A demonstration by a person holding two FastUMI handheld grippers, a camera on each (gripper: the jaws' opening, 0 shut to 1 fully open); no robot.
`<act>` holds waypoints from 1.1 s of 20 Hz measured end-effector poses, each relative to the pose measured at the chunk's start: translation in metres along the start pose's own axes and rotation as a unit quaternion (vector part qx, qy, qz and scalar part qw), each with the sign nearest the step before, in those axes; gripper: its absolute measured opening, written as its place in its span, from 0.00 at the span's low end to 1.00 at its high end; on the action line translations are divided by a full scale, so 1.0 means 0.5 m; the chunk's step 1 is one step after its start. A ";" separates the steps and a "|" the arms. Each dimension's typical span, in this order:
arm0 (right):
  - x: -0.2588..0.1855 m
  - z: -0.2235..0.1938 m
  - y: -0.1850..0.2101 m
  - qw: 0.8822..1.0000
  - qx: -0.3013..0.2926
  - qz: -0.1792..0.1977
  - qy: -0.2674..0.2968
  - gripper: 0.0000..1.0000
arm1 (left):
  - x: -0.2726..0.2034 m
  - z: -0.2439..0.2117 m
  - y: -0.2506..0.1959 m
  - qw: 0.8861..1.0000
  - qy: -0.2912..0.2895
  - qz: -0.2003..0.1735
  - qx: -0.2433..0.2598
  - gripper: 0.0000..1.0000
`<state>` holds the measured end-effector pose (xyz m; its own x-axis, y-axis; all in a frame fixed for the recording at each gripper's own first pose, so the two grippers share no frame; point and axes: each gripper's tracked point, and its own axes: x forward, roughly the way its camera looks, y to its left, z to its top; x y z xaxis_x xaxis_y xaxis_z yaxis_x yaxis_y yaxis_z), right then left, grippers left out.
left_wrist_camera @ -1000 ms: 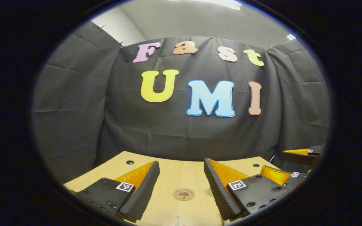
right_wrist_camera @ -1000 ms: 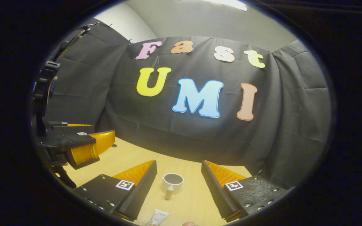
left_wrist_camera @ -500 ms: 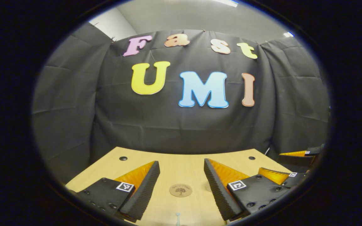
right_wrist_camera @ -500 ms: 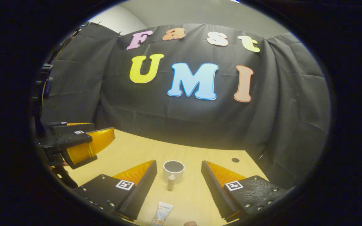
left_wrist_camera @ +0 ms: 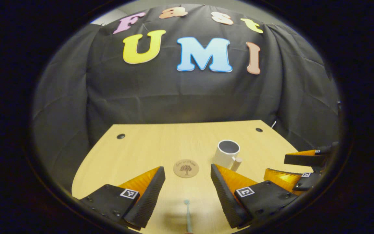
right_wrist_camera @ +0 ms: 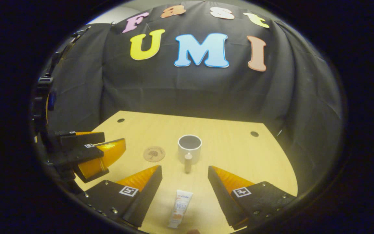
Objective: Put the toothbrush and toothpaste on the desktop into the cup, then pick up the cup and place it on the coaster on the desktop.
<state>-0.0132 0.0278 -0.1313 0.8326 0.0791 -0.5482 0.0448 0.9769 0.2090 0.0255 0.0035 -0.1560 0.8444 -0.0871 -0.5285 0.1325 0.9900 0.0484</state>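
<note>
A white cup (left_wrist_camera: 227,153) with a wooden handle (left_wrist_camera: 237,164) stands upright and empty on the wooden desktop (left_wrist_camera: 148,146). A round brown coaster (left_wrist_camera: 186,168) lies to its left. A pale toothbrush (left_wrist_camera: 187,214) lies between the fingers of my left gripper (left_wrist_camera: 187,195), which hovers open above it. In the right gripper view the cup (right_wrist_camera: 189,148) sits ahead, the coaster (right_wrist_camera: 154,153) left of it, and a white toothpaste tube (right_wrist_camera: 180,208) lies between the open fingers of my right gripper (right_wrist_camera: 184,191). The left gripper (right_wrist_camera: 89,152) shows at the left there, the right gripper (left_wrist_camera: 300,169) at the far right of the left view.
Black cloth walls close the desk at the back and sides. Small dark holes (left_wrist_camera: 120,136) (left_wrist_camera: 258,129) mark the far corners of the desktop. Open desktop lies around the cup and coaster.
Both views have tilted downward, so much more of the desktop shows. The cup, coaster, toothbrush and toothpaste have come further into view. Both grippers stay open.
</note>
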 end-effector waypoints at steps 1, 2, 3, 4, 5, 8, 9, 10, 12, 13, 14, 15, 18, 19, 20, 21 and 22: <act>0.005 -0.015 0.002 1.000 0.009 0.002 0.020 0.90 | 0.012 -0.025 -0.003 1.000 0.025 -0.004 -0.009 0.93; 0.010 -0.029 0.006 0.999 0.018 0.006 0.043 0.90 | 0.023 -0.051 -0.004 0.998 0.053 -0.006 -0.018 0.93; 0.015 -0.052 0.007 0.998 0.025 0.009 0.065 0.90 | 0.030 -0.086 -0.001 0.996 0.086 -0.004 -0.024 0.93; 0.021 -0.065 0.005 0.996 0.031 0.010 0.081 0.90 | 0.034 -0.120 -0.001 0.992 0.119 -0.004 -0.029 0.93; 0.031 -0.085 0.005 0.994 0.038 0.011 0.100 0.90 | 0.039 -0.146 -0.003 0.989 0.145 -0.005 -0.033 0.94; 0.045 -0.127 0.011 0.990 0.048 0.015 0.134 0.91 | 0.043 -0.209 0.005 0.979 0.201 0.000 -0.044 0.95; 0.048 -0.137 0.014 0.988 0.050 0.017 0.145 0.90 | 0.043 -0.223 0.008 0.976 0.212 0.001 -0.046 0.94; 0.050 -0.150 0.016 0.986 0.050 0.019 0.157 0.91 | 0.045 -0.239 0.010 0.973 0.225 0.002 -0.046 0.95; 0.058 -0.173 0.018 0.981 0.049 0.021 0.186 0.91 | 0.048 -0.271 0.010 0.965 0.256 0.005 -0.053 0.95; 0.061 -0.183 0.021 0.978 0.050 0.022 0.200 0.91 | 0.055 -0.289 0.008 0.961 0.269 0.005 -0.060 0.95; 0.064 -0.190 0.025 0.976 0.051 0.025 0.211 0.91 | 0.055 -0.308 0.005 0.955 0.287 0.003 -0.070 0.95; 0.068 -0.200 0.028 0.973 0.052 0.026 0.221 0.91 | 0.051 -0.323 0.004 0.950 0.302 0.001 -0.078 0.95; 0.080 -0.221 0.027 0.968 0.051 0.021 0.246 0.91 | 0.045 -0.347 0.010 0.940 0.332 0.002 -0.081 0.96; 0.082 -0.233 0.027 0.965 0.052 0.020 0.257 0.91 | 0.046 -0.357 0.008 0.936 0.342 0.003 -0.079 0.96; 0.085 -0.239 0.030 0.962 0.054 0.020 0.267 0.91 | 0.046 -0.367 0.006 0.932 0.354 0.005 -0.079 0.95; 0.087 -0.250 0.030 0.959 0.057 0.021 0.278 0.92 | 0.044 -0.378 0.007 0.927 0.366 0.005 -0.079 0.96; 0.090 -0.258 0.030 0.955 0.059 0.021 0.289 0.92 | 0.041 -0.388 0.010 0.923 0.377 0.008 -0.077 0.95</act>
<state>-0.0464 0.0717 -0.2575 0.3931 0.2480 -0.8854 0.1072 0.9440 0.3119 -0.0572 0.0280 -0.3307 0.2375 -0.0288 -0.9710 -0.0007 0.9996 -0.0298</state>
